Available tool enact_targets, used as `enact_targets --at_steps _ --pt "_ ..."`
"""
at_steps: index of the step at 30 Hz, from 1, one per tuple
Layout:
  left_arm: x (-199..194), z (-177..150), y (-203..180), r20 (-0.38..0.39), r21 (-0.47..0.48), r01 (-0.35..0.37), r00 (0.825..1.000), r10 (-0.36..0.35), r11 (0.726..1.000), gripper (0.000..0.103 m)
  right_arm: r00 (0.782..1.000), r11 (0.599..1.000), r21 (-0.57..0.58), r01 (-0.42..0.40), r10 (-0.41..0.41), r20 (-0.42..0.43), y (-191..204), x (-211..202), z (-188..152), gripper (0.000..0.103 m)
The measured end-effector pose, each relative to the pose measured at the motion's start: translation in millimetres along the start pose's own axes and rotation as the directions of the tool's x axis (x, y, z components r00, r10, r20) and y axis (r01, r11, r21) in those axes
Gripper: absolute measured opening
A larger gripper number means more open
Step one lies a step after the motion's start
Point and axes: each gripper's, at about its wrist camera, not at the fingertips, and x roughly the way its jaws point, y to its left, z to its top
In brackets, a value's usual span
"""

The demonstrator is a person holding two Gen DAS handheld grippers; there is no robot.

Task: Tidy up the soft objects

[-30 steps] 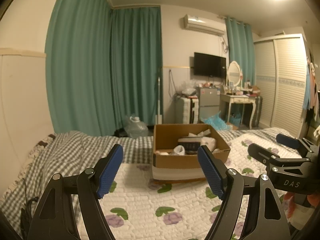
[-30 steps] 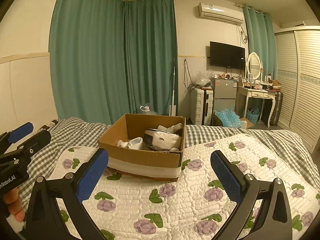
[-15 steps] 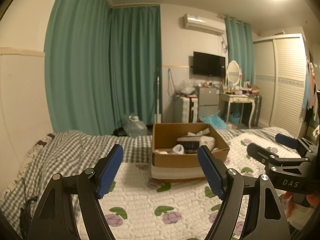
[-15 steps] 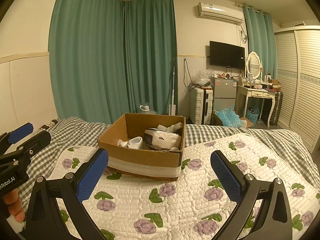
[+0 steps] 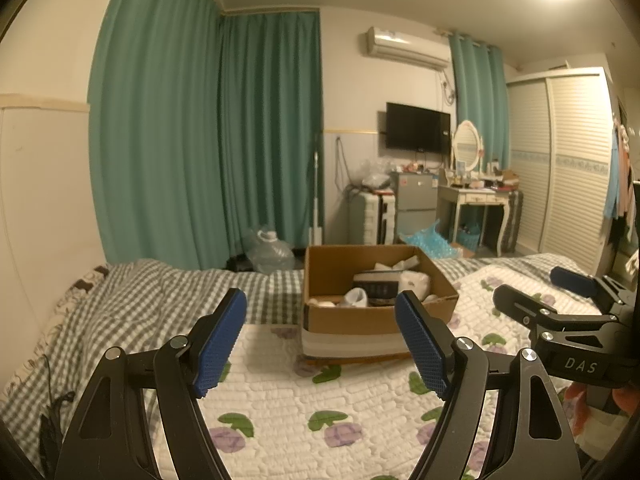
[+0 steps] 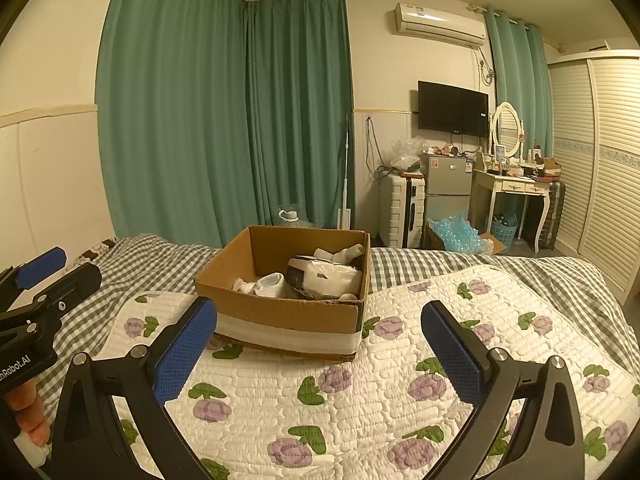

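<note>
A brown cardboard box (image 5: 332,320) (image 6: 280,312) with a white band round its base rests on the flowered quilt, some way ahead of both grippers. Inside it lie soft white items: a white-and-black bundle (image 6: 326,278) (image 5: 378,286) and small white pieces (image 6: 264,284). My left gripper (image 5: 320,344) hovers above the quilt, open, nothing between its blue pads. My right gripper (image 6: 320,354) is also open and empty, short of the box. Each gripper shows at the edge of the other's view, the right gripper (image 5: 536,296) on the right, the left gripper (image 6: 60,270) on the left.
The flowered quilt (image 6: 360,400) lies over a grey checked blanket (image 5: 120,304) on the bed. Green curtains (image 6: 224,120) hang behind. Beyond the bed's foot stand a suitcase (image 6: 400,210), a small fridge (image 6: 446,188), a dressing table (image 6: 516,190) and a wardrobe (image 6: 600,160). A hand's fingers (image 6: 26,412) show low left.
</note>
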Motion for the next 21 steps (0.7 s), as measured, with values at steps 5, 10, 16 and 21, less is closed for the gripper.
enact_targets --at_steps 5,10,16,21 --pt "0.1 0.2 0.3 0.000 0.000 0.001 1.000 -0.001 1.000 0.078 1.000 1.000 0.000 0.000 0.000 0.000 0.0 -0.1 0.1 0.103" --pt "0.0 0.3 0.3 0.000 0.000 0.000 1.000 0.000 1.000 0.078 1.000 1.000 0.000 0.000 0.000 0.000 0.2 0.0 0.3 0.103" --pt "-0.2 0.5 0.2 0.000 0.000 0.000 1.000 0.000 1.000 0.078 1.000 1.000 -0.001 0.001 -0.001 -0.001 0.4 0.0 0.3 0.103" --pt "-0.2 -1.3 0.8 -0.001 -0.001 -0.003 1.000 0.003 1.000 0.078 1.000 1.000 0.000 0.001 -0.001 -0.001 0.0 -0.1 0.1 0.103"
